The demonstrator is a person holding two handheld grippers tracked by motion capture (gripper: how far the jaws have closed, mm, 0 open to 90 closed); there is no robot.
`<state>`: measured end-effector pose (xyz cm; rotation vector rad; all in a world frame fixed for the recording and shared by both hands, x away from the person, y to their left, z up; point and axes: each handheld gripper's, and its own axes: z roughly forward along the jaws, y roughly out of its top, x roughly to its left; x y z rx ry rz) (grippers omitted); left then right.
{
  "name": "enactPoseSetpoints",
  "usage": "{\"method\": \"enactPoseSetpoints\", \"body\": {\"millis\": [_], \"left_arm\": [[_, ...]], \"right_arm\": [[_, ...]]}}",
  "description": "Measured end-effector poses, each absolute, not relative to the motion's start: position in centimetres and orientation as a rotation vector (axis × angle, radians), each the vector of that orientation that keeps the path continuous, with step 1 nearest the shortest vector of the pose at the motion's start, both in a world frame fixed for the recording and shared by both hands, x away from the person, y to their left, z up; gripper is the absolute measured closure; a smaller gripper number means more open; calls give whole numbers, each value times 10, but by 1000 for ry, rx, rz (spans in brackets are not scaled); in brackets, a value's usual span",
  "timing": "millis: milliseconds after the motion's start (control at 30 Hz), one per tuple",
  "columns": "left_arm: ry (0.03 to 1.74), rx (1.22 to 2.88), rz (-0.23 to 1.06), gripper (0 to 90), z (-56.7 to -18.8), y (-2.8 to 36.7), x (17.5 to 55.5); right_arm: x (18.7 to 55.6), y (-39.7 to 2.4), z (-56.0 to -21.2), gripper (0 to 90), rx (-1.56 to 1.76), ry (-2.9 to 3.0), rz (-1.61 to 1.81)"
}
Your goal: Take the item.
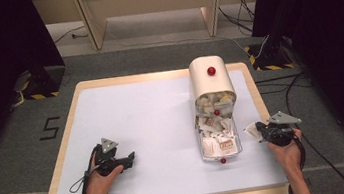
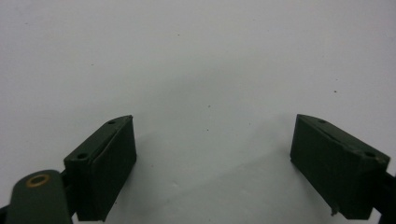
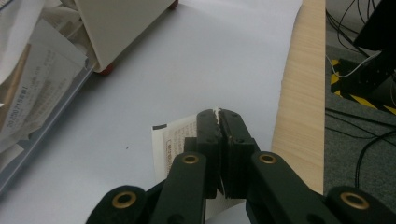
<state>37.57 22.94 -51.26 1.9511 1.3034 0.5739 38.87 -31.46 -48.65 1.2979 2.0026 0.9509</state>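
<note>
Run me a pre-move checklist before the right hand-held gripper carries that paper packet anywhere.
1. Grip on the packet: ok. The right hand-held gripper is shut on it, with a paper edge pinched between the jaws.
2. Packet clear of the tray: ok. It is held to the tray's right, apart from it.
3. Left hand-held gripper free: ok. Its jaws stand open over the bare white mat.
4. Left hand-held gripper out of the way: ok. It sits far to the left of the tray.
5. Packet off the mat: cannot tell.
6. Only one packet held: cannot tell.
</note>
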Motion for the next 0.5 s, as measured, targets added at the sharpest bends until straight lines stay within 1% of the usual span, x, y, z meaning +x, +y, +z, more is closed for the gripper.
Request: {"method": "enactPoseSetpoints", "body": {"millis": [500], "left_arm": [[1304, 1951, 575, 134, -513, 229, 376]], "right_arm": [[392, -317, -491, 876, 1296, 1983, 915]]}}
